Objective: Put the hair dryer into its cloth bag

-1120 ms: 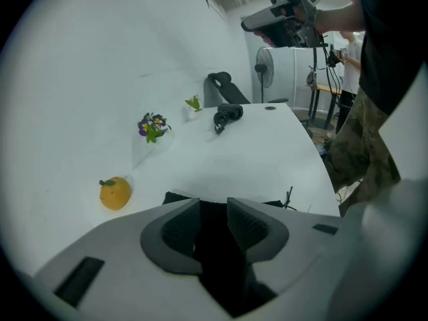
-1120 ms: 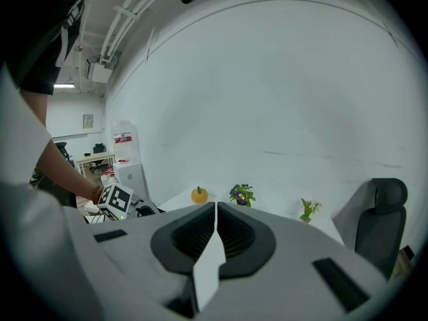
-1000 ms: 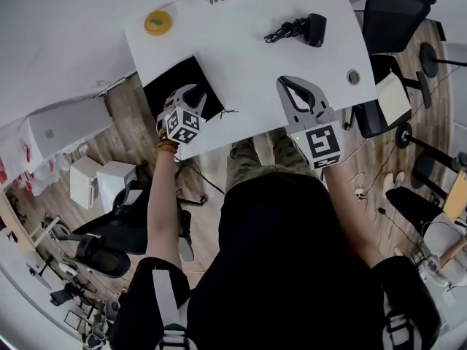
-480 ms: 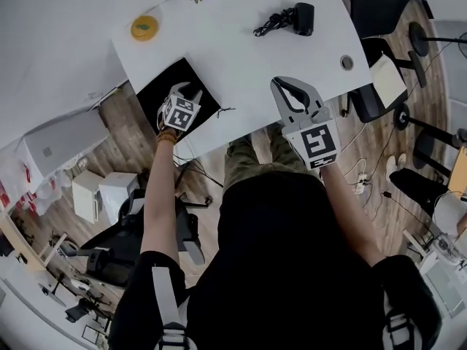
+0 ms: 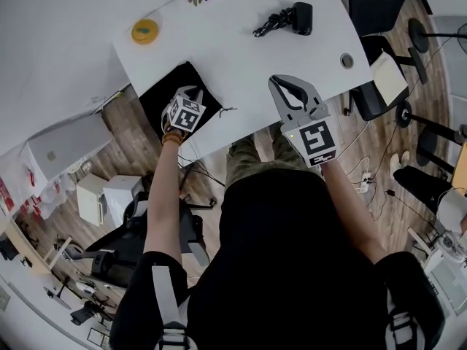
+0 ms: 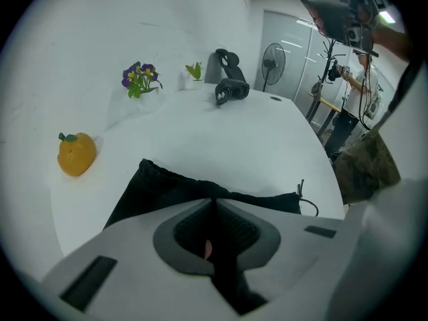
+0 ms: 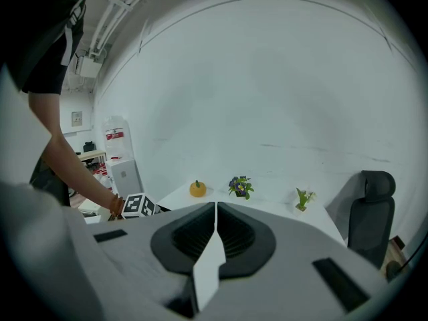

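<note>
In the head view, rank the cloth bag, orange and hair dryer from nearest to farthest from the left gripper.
1. cloth bag, right at the left gripper, whose jaws have just closed on its edge.
2. orange, toward the table's far left corner.
3. hair dryer, far side, to the right.

- No word, brand or number can be read in any view.
- Left cube [image 5: 185,114], centre left of the head view: black-and-white square markers, block patterns only, no letters or digits.
- Right cube [image 5: 315,141], centre right of the head view: the same kind of marker, no writing.
- Wall sign [image 7: 78,118], left middle of the right gripper view: too small to read.
- Red label [image 7: 114,136], just below that sign on a white thing: blurred, print not legible.
</note>
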Demonstrator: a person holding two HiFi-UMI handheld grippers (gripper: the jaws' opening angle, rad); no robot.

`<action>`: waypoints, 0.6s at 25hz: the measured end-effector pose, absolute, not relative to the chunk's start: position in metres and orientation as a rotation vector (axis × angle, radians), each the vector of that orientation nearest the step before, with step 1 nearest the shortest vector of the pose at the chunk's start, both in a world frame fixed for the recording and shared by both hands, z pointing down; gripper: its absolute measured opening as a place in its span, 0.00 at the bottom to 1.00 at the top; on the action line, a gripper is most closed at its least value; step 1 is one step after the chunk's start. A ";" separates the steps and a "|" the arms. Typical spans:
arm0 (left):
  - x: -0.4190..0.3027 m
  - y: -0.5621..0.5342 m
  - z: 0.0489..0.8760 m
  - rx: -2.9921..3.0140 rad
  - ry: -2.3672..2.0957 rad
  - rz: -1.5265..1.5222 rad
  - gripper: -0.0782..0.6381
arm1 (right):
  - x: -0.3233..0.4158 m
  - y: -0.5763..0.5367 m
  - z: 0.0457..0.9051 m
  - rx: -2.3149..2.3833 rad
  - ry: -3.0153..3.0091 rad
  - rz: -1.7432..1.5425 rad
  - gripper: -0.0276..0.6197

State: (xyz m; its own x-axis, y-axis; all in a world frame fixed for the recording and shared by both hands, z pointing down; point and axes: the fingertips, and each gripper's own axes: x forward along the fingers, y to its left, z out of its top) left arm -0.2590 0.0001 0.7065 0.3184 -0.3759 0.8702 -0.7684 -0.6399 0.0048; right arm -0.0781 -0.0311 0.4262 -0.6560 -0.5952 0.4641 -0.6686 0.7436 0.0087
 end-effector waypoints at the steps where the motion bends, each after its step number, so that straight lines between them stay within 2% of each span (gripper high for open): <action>1: -0.258 0.000 0.704 2.171 -1.017 1.260 0.16 | -0.078 -0.032 0.425 0.960 -2.503 0.223 0.09; 10: -0.244 -0.008 0.635 2.334 -1.037 1.169 0.16 | -0.077 -0.045 0.437 0.916 -2.497 0.209 0.09; 15: -0.216 -0.007 0.576 2.500 -0.999 1.032 0.16 | -0.086 -0.039 0.462 0.735 -2.520 0.190 0.09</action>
